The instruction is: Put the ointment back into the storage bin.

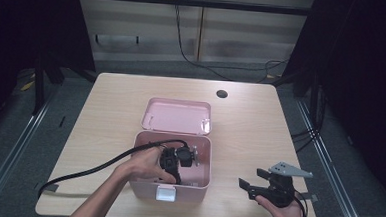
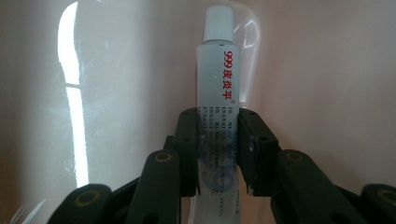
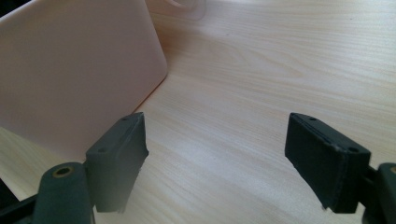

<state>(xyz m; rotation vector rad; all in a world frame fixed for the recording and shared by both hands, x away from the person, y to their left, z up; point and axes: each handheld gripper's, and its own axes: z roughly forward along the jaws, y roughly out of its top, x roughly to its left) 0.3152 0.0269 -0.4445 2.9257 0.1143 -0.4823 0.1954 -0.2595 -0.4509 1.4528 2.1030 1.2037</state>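
Observation:
A pink box [image 1: 202, 185] stands open near the table's front, its lid [image 1: 176, 116] leaning back behind it. My left gripper [image 1: 183, 173] reaches down inside the box. In the left gripper view that gripper [image 2: 218, 144] is shut on a white tube [image 2: 217, 79] with a ribbed white cap and red print, held close to the box's pink inner wall [image 2: 327, 70]. My right gripper [image 1: 247, 187] rests low over the table to the right of the box; its jaws stand wide apart [image 3: 215, 163] with bare wood between them, and the box's outer wall [image 3: 70, 79] is at their left.
The wooden table [image 1: 250, 126] has a round cable hole [image 1: 222, 94] at its far side. A black cable [image 1: 87, 170] trails from the left gripper over the front left edge. Dark floor and metal rails border both sides.

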